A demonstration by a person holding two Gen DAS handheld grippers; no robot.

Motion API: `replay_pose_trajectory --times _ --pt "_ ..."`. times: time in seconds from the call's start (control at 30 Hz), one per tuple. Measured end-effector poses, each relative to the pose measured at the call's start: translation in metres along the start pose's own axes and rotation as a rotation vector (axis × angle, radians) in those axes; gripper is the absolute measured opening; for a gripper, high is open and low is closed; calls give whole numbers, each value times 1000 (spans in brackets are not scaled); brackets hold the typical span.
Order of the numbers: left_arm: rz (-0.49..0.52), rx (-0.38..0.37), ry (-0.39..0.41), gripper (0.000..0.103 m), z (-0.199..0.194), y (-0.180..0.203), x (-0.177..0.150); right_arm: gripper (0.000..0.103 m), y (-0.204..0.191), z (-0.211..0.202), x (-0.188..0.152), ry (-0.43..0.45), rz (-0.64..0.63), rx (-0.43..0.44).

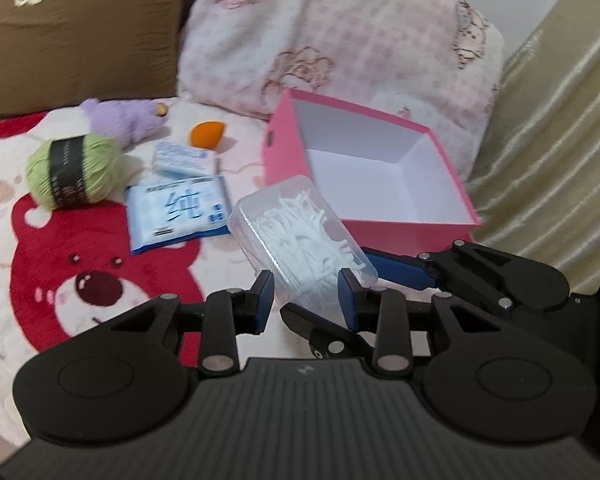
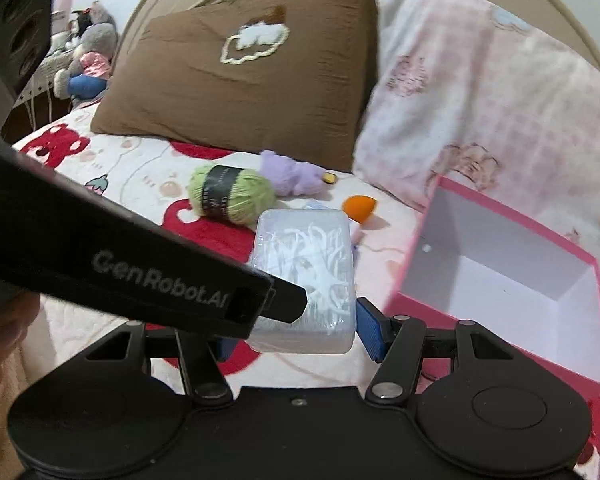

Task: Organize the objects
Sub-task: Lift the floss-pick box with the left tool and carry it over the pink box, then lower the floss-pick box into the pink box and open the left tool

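A: Status on both claws?

B: Left gripper [image 1: 304, 298] is clamped on the near end of the clear plastic box of white floss picks [image 1: 300, 236]. Blue pads press both sides of it. Box is off the bedspread, tilted, its far end pointing toward the pink cardboard box with white inside [image 1: 384, 168].

A: And the right?

B: Right gripper [image 2: 296, 332] has its pads on either side of the same clear box, seen from its own camera. The right pad touches the box's edge; the left pad is mostly hidden behind the left gripper's black body. Looks like a grip, jaws partly spread around the wide side.

A: So both on one item?

B: Yes. It hangs just left of the pink box, near its front corner, not inside it. The pink box looks empty.

A: Rest of the items?

B: On the red-bear bedspread [image 1: 40, 240]: green yarn ball with a black band [image 1: 74, 170], purple plush toy [image 1: 120, 120], orange teardrop sponge [image 1: 207, 133], blue-and-white tissue pack [image 1: 180, 212], smaller blue-and-white packet [image 1: 182, 158] just behind it. All lie left of the pink box.
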State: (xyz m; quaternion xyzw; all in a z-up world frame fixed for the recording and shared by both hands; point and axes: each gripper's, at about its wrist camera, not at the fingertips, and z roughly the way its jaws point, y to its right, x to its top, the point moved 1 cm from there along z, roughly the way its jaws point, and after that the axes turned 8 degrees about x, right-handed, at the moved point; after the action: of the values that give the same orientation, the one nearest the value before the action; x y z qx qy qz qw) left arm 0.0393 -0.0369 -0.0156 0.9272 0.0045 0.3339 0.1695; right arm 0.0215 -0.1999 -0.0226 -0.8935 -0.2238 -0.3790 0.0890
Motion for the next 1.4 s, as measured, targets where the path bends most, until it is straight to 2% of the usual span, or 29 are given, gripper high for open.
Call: replay_pose_trajectory --times 0.13,0.33,0.4,0.6,0.77,0.9,1.0,1.2,1.4 --pt "-17 -4 -15 33 -2 16 13 64 15 -14 6 -6 39 -5" --pt "-13 -66 -34 33 -7 45 33 64 41 -43 18 -17 59 -18" --pt "-28 -72 -63 33 -5 52 45 64 51 -52 23 -21 81 -22" --pt "-56 -141 -91 33 2 67 74 64 81 -65 39 -21 78 -33" --pt "-87 -196 -118 33 16 84 89 64 101 -71 53 -121 8 -53" --pt "-86 -176 -111 33 37 97 103 64 121 -62 64 -179 -44 -71" --pt "-90 -151 -114 33 63 102 109 64 138 -47 61 -158 -82 -87" --pt "-98 -106 -168 33 124 117 116 64 180 -12 40 -136 -10 -72" --pt "-142 -86 -215 33 176 124 121 64 219 27 30 -187 44 -56"
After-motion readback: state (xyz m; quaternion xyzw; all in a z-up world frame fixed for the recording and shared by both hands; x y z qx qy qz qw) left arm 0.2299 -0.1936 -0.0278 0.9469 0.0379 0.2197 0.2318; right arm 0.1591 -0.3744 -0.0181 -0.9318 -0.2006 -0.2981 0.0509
